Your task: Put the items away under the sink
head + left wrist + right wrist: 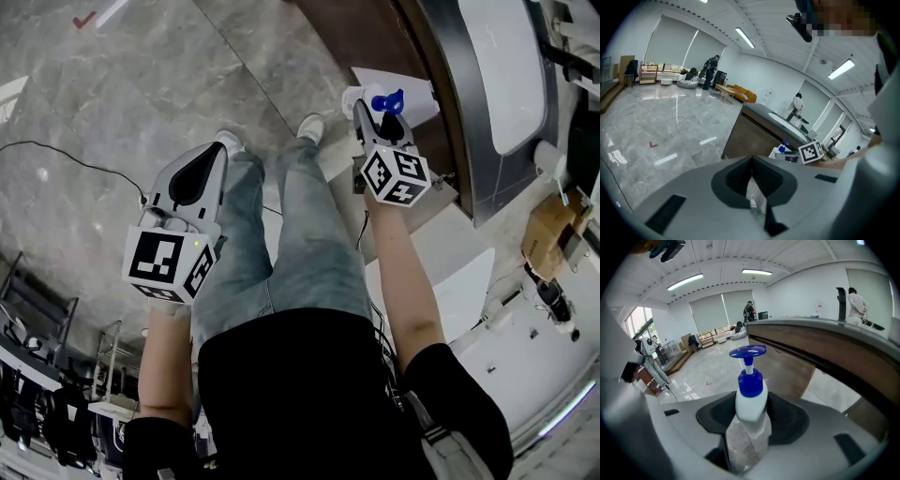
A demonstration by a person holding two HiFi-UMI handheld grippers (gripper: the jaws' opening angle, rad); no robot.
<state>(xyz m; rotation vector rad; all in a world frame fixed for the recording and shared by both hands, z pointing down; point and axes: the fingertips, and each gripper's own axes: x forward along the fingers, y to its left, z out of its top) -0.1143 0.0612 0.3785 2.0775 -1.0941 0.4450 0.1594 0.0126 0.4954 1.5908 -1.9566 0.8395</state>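
A white pump bottle with a blue pump head [751, 401] stands upright between the jaws of my right gripper [750, 420], which is shut on its body. In the head view the right gripper [372, 103] holds the bottle [386, 101] close to the foot of the dark brown sink cabinet [375, 33]. My left gripper [221, 148] hangs over the grey floor near the person's left foot. Its jaws meet with nothing between them in the left gripper view [751, 161]. That view also catches the bottle [786, 149] beside the cabinet [754, 138].
A white basin [502, 66] is set into the counter above the cabinet. A white panel [417, 94] lies low beside the bottle. A black cable [75, 159] crosses the floor at left. A cardboard box [548, 234] and clutter sit at right, racks [37, 375] at lower left.
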